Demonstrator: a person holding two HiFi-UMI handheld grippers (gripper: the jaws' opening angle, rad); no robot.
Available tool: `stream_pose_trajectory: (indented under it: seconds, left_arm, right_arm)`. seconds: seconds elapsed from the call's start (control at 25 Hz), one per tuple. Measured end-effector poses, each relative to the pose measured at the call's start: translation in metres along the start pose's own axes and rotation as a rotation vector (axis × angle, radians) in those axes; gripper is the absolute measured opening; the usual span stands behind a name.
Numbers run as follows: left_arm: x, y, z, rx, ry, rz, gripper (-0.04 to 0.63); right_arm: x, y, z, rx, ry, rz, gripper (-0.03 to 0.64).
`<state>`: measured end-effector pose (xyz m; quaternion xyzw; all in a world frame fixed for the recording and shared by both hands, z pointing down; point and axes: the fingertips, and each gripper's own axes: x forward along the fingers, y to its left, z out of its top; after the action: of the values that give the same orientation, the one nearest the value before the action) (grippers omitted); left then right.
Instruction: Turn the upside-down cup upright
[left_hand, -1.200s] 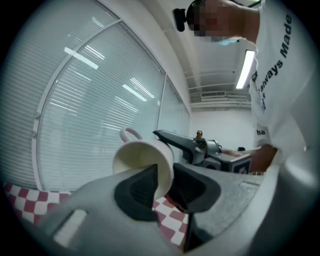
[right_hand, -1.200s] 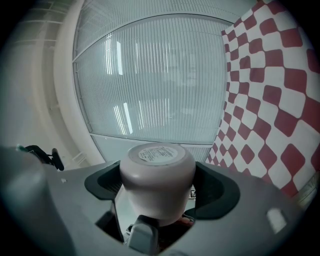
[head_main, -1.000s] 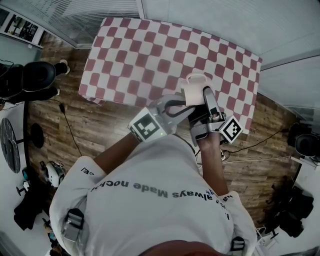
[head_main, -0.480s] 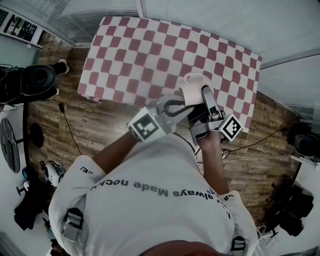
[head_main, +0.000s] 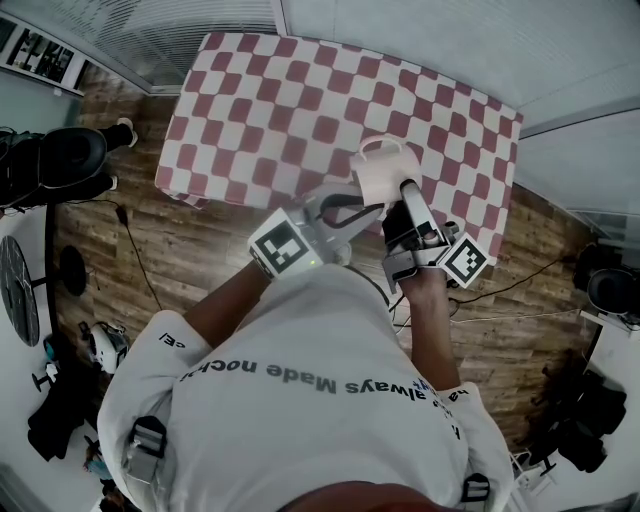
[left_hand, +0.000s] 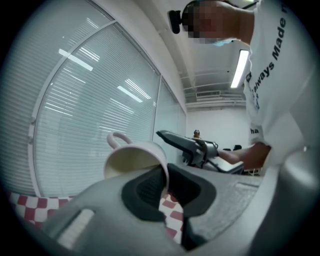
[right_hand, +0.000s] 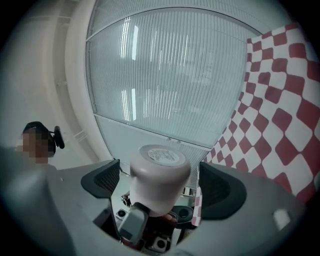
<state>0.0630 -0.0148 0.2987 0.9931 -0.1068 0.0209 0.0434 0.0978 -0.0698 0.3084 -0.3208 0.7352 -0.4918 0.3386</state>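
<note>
A pale mug (head_main: 383, 170) with a loop handle hangs tilted above the near right part of the red-and-white checked table (head_main: 270, 110). My left gripper (head_main: 368, 207) is shut on its rim; in the left gripper view the thin wall of the mug (left_hand: 135, 157) is pinched between the dark pads (left_hand: 150, 190). My right gripper (head_main: 408, 196) sits just right of the mug. In the right gripper view the mug (right_hand: 159, 177) shows its labelled base between the right gripper (right_hand: 160, 187)'s jaws, which are opening. Their pads (right_hand: 102, 182) stand apart from it.
The table's near edge runs just under both grippers, with wooden floor (head_main: 200, 250) below. Slatted window blinds (right_hand: 165, 75) line the far side. A black chair (head_main: 60, 160) and cables stand on the floor at the left.
The left gripper has carried the mug a little further over the table. The right gripper has rolled, and its finger now stands slightly off the mug.
</note>
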Motion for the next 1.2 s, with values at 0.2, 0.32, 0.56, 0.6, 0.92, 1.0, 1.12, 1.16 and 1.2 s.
stream_pose_trajectory:
  seconds: [0.2,0.32,0.56,0.6,0.92,1.0,1.12,1.16,1.2]
  left_arm:
    - [-0.004,0.007,-0.004,-0.004,0.013,0.013,0.023]
    - [-0.006,0.010,-0.004,-0.002,0.013,0.021,0.023]
    - [-0.009,0.016,-0.009,-0.005,0.024,0.027,0.023]
    - [-0.009,0.016,-0.010,-0.005,0.026,0.027,0.023]
    - [-0.009,0.017,-0.013,-0.010,0.034,0.026,0.023]
    - [-0.009,0.016,-0.015,-0.010,0.039,0.026,0.023]
    - [-0.009,0.014,-0.017,-0.011,0.046,0.024,0.023]
    - [-0.009,0.014,-0.018,-0.010,0.049,0.023,0.023]
    - [-0.009,0.014,-0.018,-0.009,0.052,0.023,0.023]
  right_arm:
    - [-0.005,0.001,0.000,-0.098,0.036,-0.005,0.457]
    - [-0.009,0.006,0.001,-0.224,0.070,-0.023,0.443]
    - [-0.011,0.018,-0.006,-0.507,0.181,-0.027,0.431]
    - [-0.012,0.020,-0.007,-0.541,0.193,-0.019,0.431]
    - [-0.013,0.036,-0.019,-0.960,0.359,0.004,0.417]
    - [-0.013,0.037,-0.024,-1.039,0.401,0.009,0.417]
    - [-0.012,0.037,-0.034,-1.195,0.468,0.007,0.417]
    - [-0.010,0.037,-0.037,-1.265,0.490,0.004,0.417]
    - [-0.009,0.037,-0.040,-1.346,0.522,-0.004,0.417]
